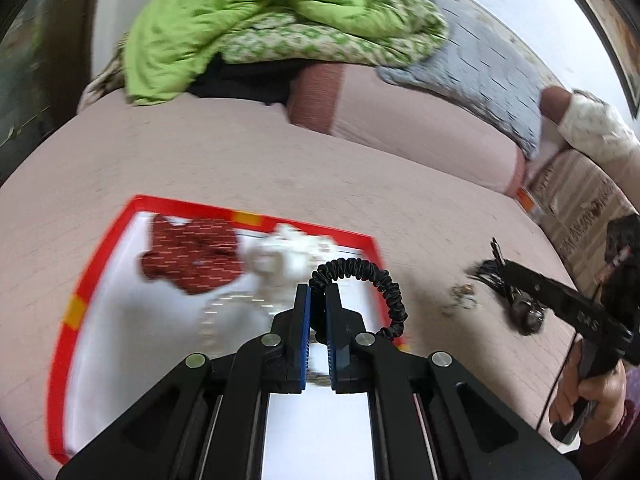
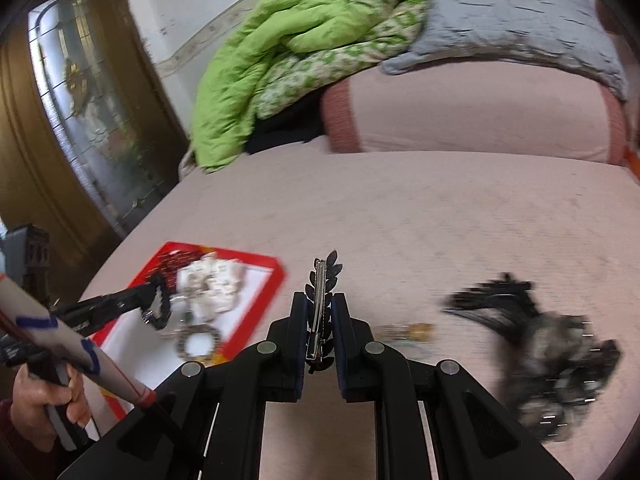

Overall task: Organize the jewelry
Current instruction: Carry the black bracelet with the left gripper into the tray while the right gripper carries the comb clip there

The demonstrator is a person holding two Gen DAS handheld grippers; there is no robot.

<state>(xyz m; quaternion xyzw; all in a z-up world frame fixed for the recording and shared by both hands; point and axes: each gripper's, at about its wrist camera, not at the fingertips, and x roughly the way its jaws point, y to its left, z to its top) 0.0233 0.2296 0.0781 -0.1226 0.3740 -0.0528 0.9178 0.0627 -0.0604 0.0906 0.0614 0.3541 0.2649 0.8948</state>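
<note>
Both cameras sit just behind their own tools, looking forward and slantwise down over a pink bed [image 1: 280, 160] from close above it. The left tool [image 1: 317, 292] view hangs nearly over the red tray [image 1: 100, 264], which fills its lower left. The right tool [image 2: 319, 304] view stands to the right of that tray [image 2: 276, 276], seeing it at lower left. Both share the tray, the green quilt [image 1: 240, 20] beyond it against the wall, and each sees the other tool at its edge
</note>
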